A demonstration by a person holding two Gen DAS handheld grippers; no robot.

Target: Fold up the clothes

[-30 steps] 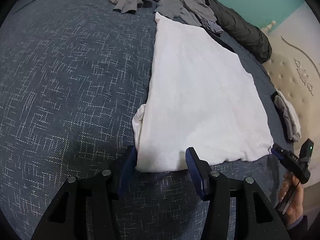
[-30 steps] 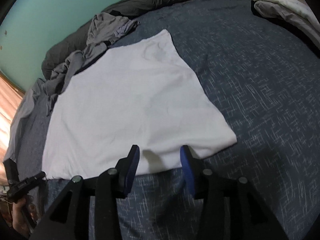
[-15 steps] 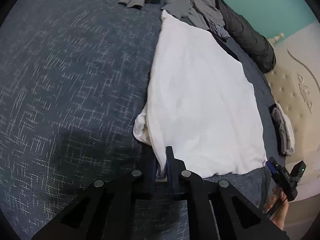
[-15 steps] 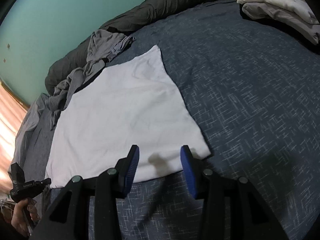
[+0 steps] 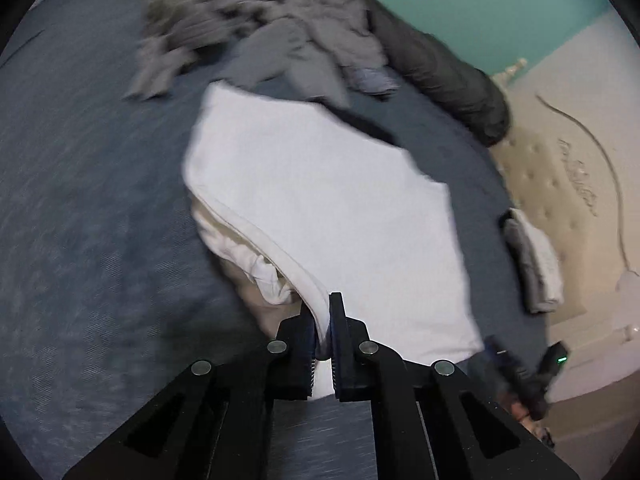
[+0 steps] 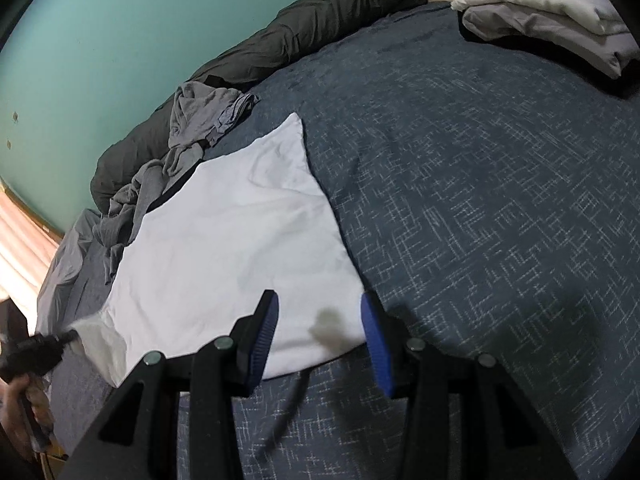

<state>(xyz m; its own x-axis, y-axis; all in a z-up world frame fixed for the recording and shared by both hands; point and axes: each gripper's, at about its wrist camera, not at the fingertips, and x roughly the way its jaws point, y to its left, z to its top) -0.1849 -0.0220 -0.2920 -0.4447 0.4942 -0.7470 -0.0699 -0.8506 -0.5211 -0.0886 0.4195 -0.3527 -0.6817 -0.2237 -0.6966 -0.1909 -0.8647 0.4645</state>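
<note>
White garment | we saw left gripper clamped on its 6 o'clock corner | right gripper half-open, gripping nothing, over its edge

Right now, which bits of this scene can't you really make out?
- Grey clothes pile: motion-blurred in the left view.
- White shirt: its gripped corner is hidden between the left tongs.
- Right tongs: blurred at the left view's edge.
- Folded stack: cut off by the right view's rim.
</note>
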